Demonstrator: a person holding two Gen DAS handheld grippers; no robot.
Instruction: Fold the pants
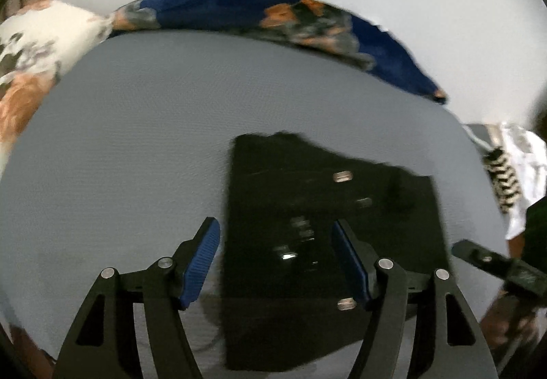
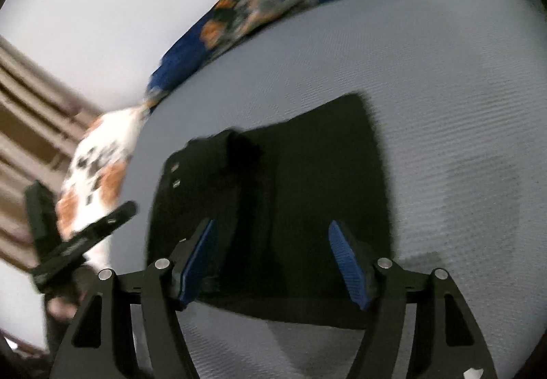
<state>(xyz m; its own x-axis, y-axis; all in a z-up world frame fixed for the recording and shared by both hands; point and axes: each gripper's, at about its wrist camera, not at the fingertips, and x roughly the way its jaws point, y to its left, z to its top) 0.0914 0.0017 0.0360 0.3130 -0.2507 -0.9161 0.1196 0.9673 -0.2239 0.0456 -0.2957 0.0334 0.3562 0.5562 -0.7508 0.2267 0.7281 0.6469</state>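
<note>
Black pants [image 1: 328,242] lie folded into a compact rectangle on a grey bed sheet [image 1: 119,139], with small metal buttons showing on top. My left gripper [image 1: 275,235] hangs open above the pants' left half, its blue pads apart and nothing between them. In the right wrist view the same pants [image 2: 307,191] lie flat, a thicker folded band along their left side. Over their near edge my right gripper [image 2: 271,238] stands open, holding nothing. The other gripper's black fingers [image 2: 82,238] show at the left of that view, and in the left wrist view black fingers [image 1: 495,262] show at the right.
A blue floral blanket [image 1: 273,16] runs along the bed's far edge against a white wall, with a white floral pillow [image 1: 30,47] at its left end. White and striped clothing [image 1: 512,167] lies at the right edge of the bed. Grey sheet surrounds the pants.
</note>
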